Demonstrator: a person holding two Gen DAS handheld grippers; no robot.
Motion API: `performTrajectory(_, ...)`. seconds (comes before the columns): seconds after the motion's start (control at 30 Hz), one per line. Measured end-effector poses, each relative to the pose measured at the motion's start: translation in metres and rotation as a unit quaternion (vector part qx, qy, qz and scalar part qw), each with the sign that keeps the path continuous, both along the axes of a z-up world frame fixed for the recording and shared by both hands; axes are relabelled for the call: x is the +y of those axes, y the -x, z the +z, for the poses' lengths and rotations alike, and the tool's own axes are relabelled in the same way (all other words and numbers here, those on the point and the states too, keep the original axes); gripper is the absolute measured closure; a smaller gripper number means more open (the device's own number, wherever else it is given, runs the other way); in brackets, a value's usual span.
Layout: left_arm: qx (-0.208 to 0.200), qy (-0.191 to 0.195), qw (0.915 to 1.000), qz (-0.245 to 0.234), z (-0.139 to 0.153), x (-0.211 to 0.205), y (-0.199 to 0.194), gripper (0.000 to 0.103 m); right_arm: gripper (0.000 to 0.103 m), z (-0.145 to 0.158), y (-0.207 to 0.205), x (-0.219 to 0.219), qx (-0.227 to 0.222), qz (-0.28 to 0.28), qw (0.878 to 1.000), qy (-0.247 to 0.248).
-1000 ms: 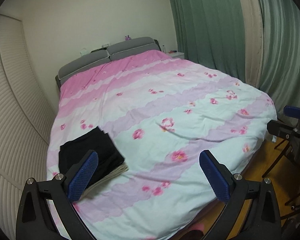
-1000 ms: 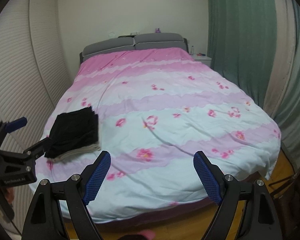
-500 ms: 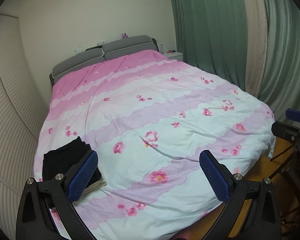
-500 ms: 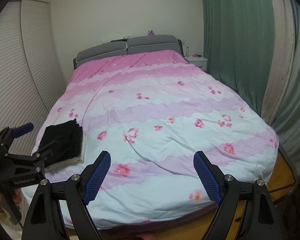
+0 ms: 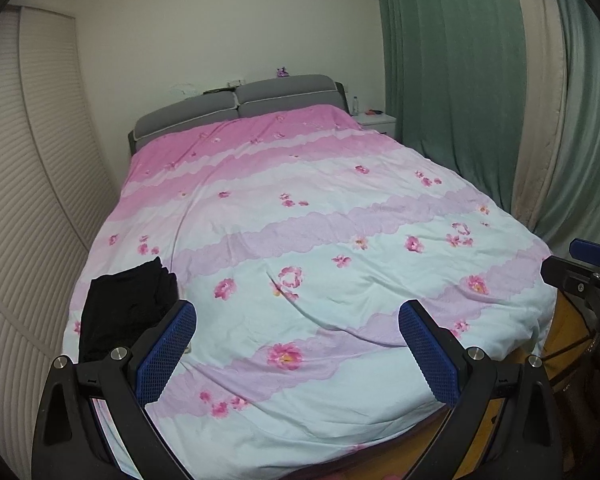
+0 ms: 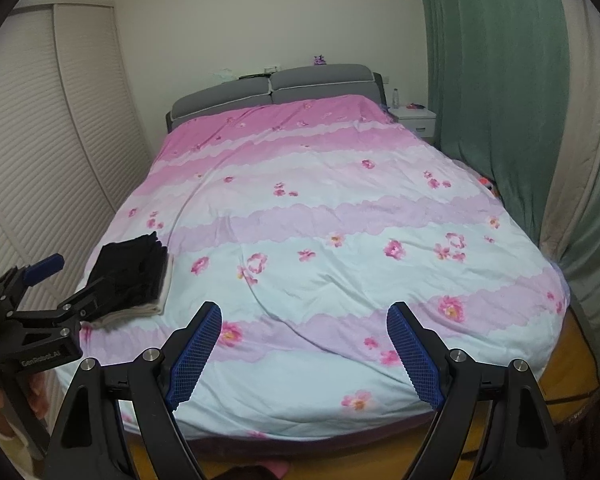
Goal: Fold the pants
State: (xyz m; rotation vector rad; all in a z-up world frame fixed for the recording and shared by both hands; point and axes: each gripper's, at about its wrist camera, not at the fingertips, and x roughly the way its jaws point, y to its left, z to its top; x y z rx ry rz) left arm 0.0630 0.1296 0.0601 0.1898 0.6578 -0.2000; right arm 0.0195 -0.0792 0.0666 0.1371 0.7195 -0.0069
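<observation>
Folded black pants (image 5: 126,308) lie in a stack on a pale folded garment (image 6: 162,298) at the near left corner of the bed; they also show in the right wrist view (image 6: 134,270). My left gripper (image 5: 298,350) is open and empty, held off the foot of the bed, with its left finger (image 5: 166,354) in front of the stack. My right gripper (image 6: 304,354) is open and empty, off the foot of the bed, to the right of the stack. The left gripper also shows at the left edge of the right wrist view (image 6: 44,304).
The bed (image 6: 340,208) has a pink, white and lilac flowered cover and a grey headboard (image 6: 272,84). A louvred wardrobe (image 6: 32,152) stands left, green curtains (image 6: 496,92) right, a white nightstand (image 6: 416,120) at the back. Wooden floor (image 6: 556,368) lies at the foot.
Both grippers have drawn back from the bed, so the bed and the folded stack look smaller and farther. Both stay open and empty. The stack has not moved.
</observation>
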Motion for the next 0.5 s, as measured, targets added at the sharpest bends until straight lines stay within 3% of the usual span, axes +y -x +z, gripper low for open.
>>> performTrajectory(0.33, -0.022, -0.011, 0.9992, 0.033, 0.007, -0.018, 0.031, 0.0, 0.017, 0.002, 0.016, -0.026, -0.007, 0.022, 1.0, 0.005)
performTrajectory(0.5, -0.018, 0.006, 0.9991, 0.037, 0.01, -0.017, 0.043, 0.0, 0.017, 0.003, 0.024, -0.027, -0.01, 0.034, 0.999, 0.008)
